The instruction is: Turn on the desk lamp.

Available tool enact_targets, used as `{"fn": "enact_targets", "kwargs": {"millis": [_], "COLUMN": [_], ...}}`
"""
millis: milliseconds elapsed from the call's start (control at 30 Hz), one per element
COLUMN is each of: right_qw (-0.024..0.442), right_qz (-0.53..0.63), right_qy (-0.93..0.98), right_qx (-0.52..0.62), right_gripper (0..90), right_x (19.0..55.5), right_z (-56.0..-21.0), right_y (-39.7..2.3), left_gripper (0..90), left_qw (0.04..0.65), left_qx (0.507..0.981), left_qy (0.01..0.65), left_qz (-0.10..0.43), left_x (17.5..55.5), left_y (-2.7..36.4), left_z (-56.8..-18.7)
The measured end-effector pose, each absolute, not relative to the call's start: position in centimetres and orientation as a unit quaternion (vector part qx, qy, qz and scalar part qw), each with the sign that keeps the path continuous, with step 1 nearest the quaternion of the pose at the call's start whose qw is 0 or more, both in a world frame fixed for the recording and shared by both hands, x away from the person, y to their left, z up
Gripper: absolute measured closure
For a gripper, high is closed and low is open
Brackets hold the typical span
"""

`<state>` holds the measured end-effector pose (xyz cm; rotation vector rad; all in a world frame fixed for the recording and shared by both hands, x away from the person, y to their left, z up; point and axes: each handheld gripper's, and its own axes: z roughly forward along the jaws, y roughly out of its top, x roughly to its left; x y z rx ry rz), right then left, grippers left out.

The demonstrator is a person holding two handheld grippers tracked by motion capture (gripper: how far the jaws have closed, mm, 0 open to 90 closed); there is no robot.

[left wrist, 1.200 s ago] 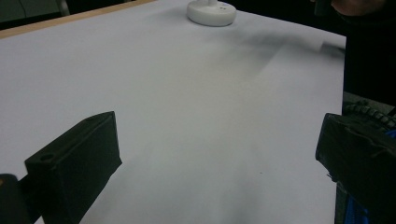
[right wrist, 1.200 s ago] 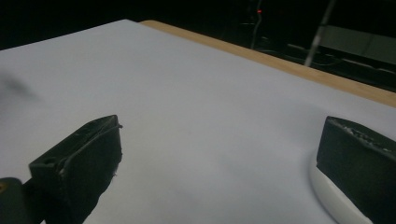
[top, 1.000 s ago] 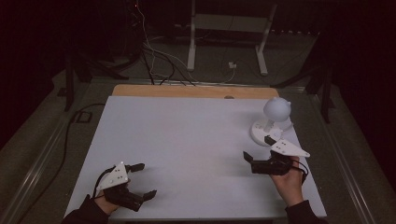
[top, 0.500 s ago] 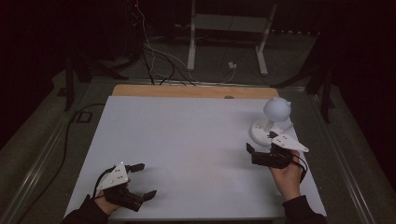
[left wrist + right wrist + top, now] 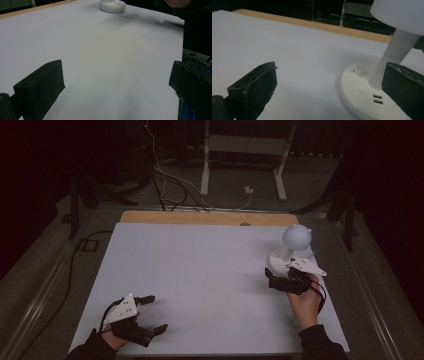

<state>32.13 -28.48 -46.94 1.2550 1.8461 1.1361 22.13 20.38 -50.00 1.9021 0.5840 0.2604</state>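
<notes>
right gripper view — right gripper (image 5: pixel 329 82) spread wide beside the white lamp (image 5: pixel 372 85); left gripper (image 5: pixel 145 315) spread too.

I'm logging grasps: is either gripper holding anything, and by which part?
Nothing is held. The right gripper is open beside the white lamp; the left gripper is open over bare table.

Dim room; white tabletop (image 5: pixel 200 270), wood edge (image 5: pixel 200 217); cables (image 5: pixel 165 185), metal stand (image 5: pixel 245 150) behind.

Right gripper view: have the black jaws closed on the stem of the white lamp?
No, the right gripper is open, its jaws wide apart, and the white round-based table lamp has its stem standing free beside the right-hand jaw.
</notes>
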Motion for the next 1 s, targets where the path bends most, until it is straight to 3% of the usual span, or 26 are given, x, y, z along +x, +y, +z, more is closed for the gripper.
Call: {"fn": "enact_targets", "kwargs": {"millis": [467, 500, 533, 800, 900, 933, 1000], "right_qw": [0.316, 0.316, 0.313, 0.319, 0.321, 0.321, 0.325], "right_qz": [0.412, 0.41, 0.406, 0.401, 0.401, 0.401, 0.402], "right_qy": [0.685, 0.684, 0.681, 0.672, 0.664, 0.664, 0.657], "right_qx": [0.511, 0.513, 0.522, 0.534, 0.544, 0.544, 0.548], "right_gripper": [0.0, 2.0, 9.6, 25.9, 42.6, 42.6, 56.7], "right_x": [33.4, 33.4, 33.4, 33.7, 33.7, 33.7, 33.7], "right_z": [-48.0, -48.0, -47.9, -47.7, -47.5, -47.5, -47.3], "right_y": [-28.3, -28.3, -28.4, -28.4, -28.6, -28.6, -28.7], "left_gripper": [0.4, 0.4, 0.4, 0.4, 0.4, 0.4, 0.4], "left_qw": [0.537, 0.537, 0.536, 0.537, 0.536, 0.535, 0.536], "left_qx": [0.8, 0.8, 0.8, 0.8, 0.8, 0.8, 0.8], "left_qy": [0.247, 0.247, 0.247, 0.247, 0.247, 0.248, 0.249], "left_qz": [0.107, 0.107, 0.107, 0.107, 0.108, 0.109, 0.109], "left_x": [22.1, 22.1, 22.1, 22.1, 22.1, 22.1, 22.1], "left_y": [20.4, 20.4, 20.4, 20.4, 20.4, 20.4, 20.4], "left_z": [-50.0, -50.0, -50.0, -50.0, -50.0, -50.0, -50.0]}}
